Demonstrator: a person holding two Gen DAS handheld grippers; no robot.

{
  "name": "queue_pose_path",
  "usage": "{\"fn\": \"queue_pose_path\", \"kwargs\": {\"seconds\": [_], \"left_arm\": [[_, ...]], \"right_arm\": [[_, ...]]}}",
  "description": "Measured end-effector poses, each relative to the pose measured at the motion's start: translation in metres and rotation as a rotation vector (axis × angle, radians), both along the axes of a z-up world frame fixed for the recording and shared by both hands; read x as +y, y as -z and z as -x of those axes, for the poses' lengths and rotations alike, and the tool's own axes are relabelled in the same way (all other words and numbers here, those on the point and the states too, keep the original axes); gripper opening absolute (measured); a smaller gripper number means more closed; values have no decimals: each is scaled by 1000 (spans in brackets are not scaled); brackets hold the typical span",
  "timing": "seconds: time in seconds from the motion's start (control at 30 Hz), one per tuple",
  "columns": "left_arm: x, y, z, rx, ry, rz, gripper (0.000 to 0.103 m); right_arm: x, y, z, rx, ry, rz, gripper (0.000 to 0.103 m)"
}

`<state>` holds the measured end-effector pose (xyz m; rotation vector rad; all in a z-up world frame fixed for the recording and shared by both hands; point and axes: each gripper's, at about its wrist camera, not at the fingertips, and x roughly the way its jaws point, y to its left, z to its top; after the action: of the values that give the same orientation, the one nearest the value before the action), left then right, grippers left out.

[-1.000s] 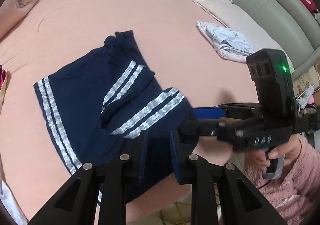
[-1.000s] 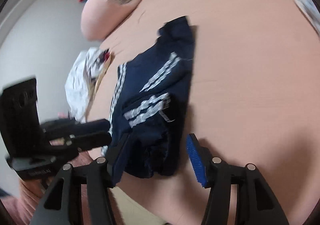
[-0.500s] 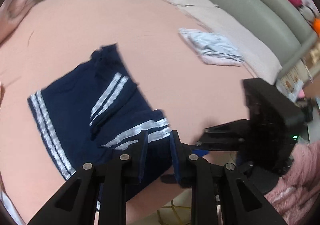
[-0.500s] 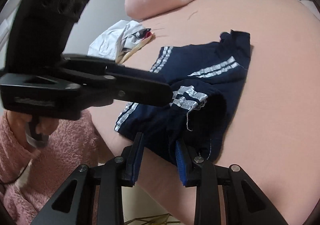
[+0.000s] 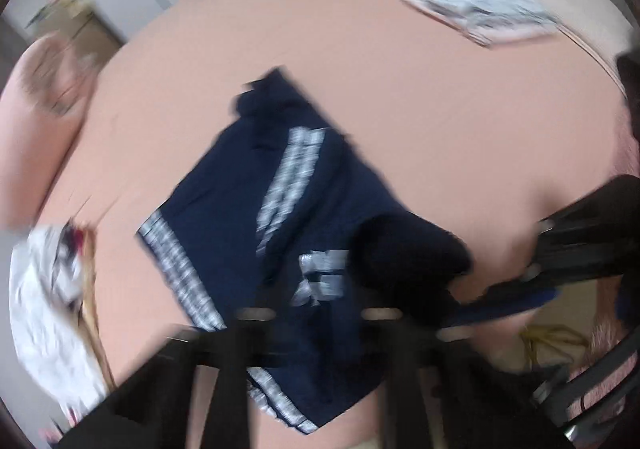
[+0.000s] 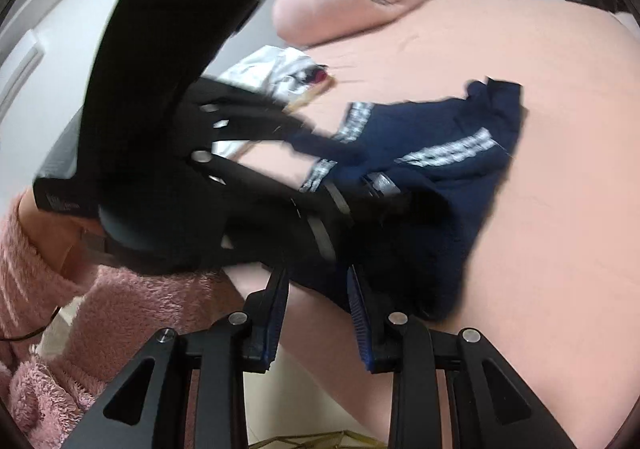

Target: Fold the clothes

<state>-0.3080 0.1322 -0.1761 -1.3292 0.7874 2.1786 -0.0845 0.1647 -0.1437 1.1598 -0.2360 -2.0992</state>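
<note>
Both grippers grip the near edge of a navy blue garment with silver-white stripes (image 5: pixel 256 185) on a peach-pink bedsheet (image 5: pixel 400 97).

The left gripper (image 5: pixel 312 321), blurred, is pinched almost fully together on the cloth's near hem. The right gripper (image 6: pixel 318 313) has narrowed its blue-padded jaws around a dark fold beside it. A folded pale printed garment (image 5: pixel 476 11) lies well apart.
</note>
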Motion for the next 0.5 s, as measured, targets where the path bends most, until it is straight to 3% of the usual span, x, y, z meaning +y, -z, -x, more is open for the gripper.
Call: {"fn": "queue_pose_path", "kwargs": {"seconds": [0.07,0.17,0.2,0.23,0.3,0.4,0.5], "left_arm": [[-19,-8,1,5,-75,-67,7],[-39,-14,-3,13,-121,-97,7],[-45,-16,-6,8,-128,-126,7],[-51,-17,-8,7,-140,-159,7],[-58,-18,-9,11,-162,-185,7],[-62,-18,-8,23,-180,-199,7],[-64,-21,-3,47,-192,-204,7]], "right_arm": [[10,-1,1,-13,85,-74,30],[24,-5,-1,-4,203,-169,31],[24,-7,-1,7,220,-171,35],[24,-9,-1,17,237,-174,47],[13,-11,3,39,213,-185,55],[-15,-18,5,102,118,-192,56],[-30,-7,9,128,90,-275,58]]}}
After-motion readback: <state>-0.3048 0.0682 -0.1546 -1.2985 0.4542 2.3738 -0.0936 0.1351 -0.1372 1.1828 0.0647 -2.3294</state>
